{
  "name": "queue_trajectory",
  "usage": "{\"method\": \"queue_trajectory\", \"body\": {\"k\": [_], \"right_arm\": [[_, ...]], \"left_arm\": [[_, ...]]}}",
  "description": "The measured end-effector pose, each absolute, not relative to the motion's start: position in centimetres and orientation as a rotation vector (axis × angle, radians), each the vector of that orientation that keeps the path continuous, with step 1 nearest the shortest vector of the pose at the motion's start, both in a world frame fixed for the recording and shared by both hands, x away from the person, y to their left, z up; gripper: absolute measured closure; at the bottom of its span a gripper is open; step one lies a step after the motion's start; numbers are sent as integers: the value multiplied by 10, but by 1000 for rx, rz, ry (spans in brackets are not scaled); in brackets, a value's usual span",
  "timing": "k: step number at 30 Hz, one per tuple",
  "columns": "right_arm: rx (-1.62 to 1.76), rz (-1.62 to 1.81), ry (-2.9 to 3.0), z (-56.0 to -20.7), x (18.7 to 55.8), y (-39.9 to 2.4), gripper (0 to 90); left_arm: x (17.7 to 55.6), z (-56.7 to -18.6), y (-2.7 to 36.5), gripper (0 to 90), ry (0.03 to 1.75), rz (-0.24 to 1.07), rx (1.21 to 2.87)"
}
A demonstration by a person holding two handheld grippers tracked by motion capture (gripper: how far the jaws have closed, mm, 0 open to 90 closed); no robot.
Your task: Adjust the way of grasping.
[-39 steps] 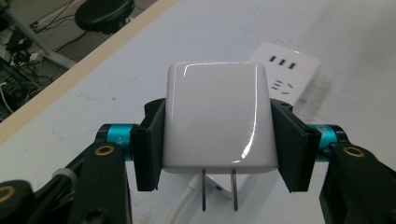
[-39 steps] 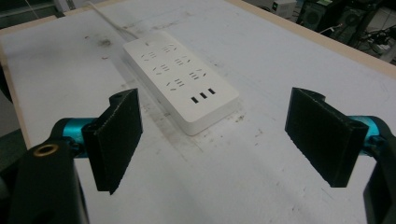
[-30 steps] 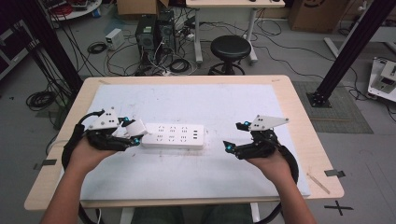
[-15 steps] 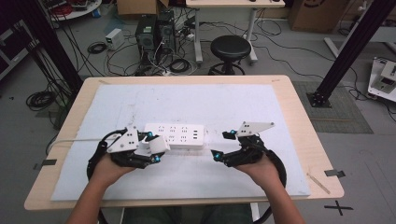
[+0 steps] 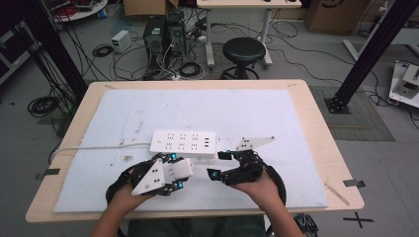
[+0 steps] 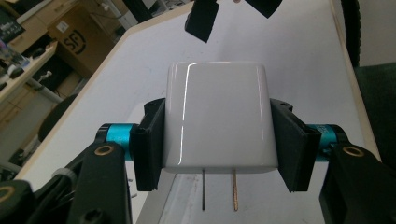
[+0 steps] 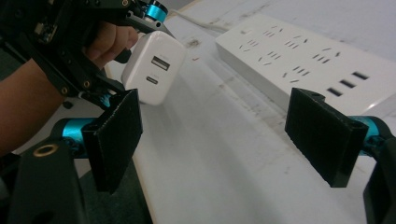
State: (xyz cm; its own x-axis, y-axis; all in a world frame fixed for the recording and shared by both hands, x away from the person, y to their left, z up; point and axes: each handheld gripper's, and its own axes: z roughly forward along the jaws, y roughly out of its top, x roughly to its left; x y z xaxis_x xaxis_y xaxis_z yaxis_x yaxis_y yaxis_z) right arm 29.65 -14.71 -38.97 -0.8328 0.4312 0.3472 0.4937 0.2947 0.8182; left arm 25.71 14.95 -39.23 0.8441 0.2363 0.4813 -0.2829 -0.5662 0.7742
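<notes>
1. Charger [image 6: 217, 116] — we're clamping it across its flat sides in our left gripper [image 5: 178, 172], prongs pointing back at us.
2. Power strip [image 5: 184, 143] is lying just beyond, long axis crosswise.
3. Right gripper [image 5: 217, 165] is hovering beside, jaws wide and empty.

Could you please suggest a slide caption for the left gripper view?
Left gripper clamps a white charger, its two prongs pointing back toward the camera.
</notes>
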Motion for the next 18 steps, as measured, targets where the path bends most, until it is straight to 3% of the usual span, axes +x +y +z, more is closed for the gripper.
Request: {"method": "queue_trajectory", "body": {"k": [18], "right_arm": [[-867, -1632, -2204, -409, 294, -118, 194]], "left_arm": [[246, -399, 134, 424, -147, 811, 2023]]}}
